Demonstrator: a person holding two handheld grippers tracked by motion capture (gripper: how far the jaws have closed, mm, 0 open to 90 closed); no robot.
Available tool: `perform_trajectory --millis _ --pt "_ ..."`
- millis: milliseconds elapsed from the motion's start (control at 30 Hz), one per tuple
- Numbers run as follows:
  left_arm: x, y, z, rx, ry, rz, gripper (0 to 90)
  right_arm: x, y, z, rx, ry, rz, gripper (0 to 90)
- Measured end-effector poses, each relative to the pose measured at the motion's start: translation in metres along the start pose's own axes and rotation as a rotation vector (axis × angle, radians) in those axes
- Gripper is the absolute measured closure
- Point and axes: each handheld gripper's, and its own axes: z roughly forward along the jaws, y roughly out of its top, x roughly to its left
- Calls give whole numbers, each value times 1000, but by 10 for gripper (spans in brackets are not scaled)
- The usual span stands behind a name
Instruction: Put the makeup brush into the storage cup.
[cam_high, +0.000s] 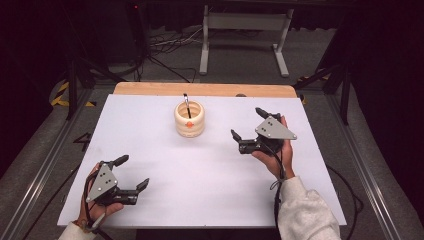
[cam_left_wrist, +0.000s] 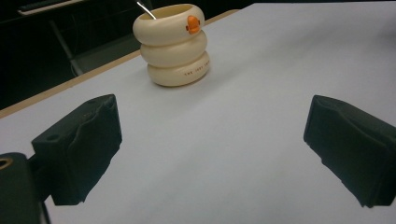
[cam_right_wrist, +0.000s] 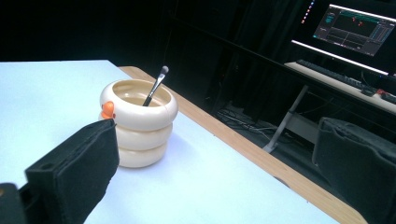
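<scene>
L. gripper (cam_high: 134, 172): jaws spread wide, nothing between them, held low over the white table (cam_high: 165, 165) at the near-left corner. In the left gripper view the two black pads (cam_left_wrist: 79, 149) frame bare tabletop; the cream holder (cam_left_wrist: 172, 44), a pot of three stacked rings w/ a small orange knob near its rim, stands well ahead of the jaws, nearer the left jaw's line than the right's, and well apart from both.

R. gripper (cam_high: 247, 122): jaws likewise wide apart and empty, carried in the person's right hand (cam_high: 275, 157) above the table's right half. In the right gripper view the holder (cam_right_wrist: 138, 122) sits just beyond the left jaw's tip, partly overlapped by it in the picture but not touching; the right jaw lies over the wooden table edge (cam_right_wrist: 243, 144).

Brush (cam_right_wrist: 155, 86): dark handle, pale tuft uppermost, leaning inside the holder against its rim. In the high view the holder (cam_high: 189, 119) stands at centre-rear of the table, ahead-left of the R. jaws, far ahead-right of the L. jaws.

Beyond: monitor (cam_right_wrist: 357, 25) on a desk (cam_right_wrist: 345, 88), past the R. jaws.
</scene>
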Motion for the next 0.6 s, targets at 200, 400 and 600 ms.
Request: perform_trajectory --millis 200,400,600 --pt "0 0 0 2 -1 0 49 1 -5 -11 6 -3 -23 9" --pt "-1 0 1 1 0 -4 49 1 -9 -18 12 -6 -35 9" --pt "-1 0 1 5 1 -3 50 2 -15 -27 15 -5 -38 9"
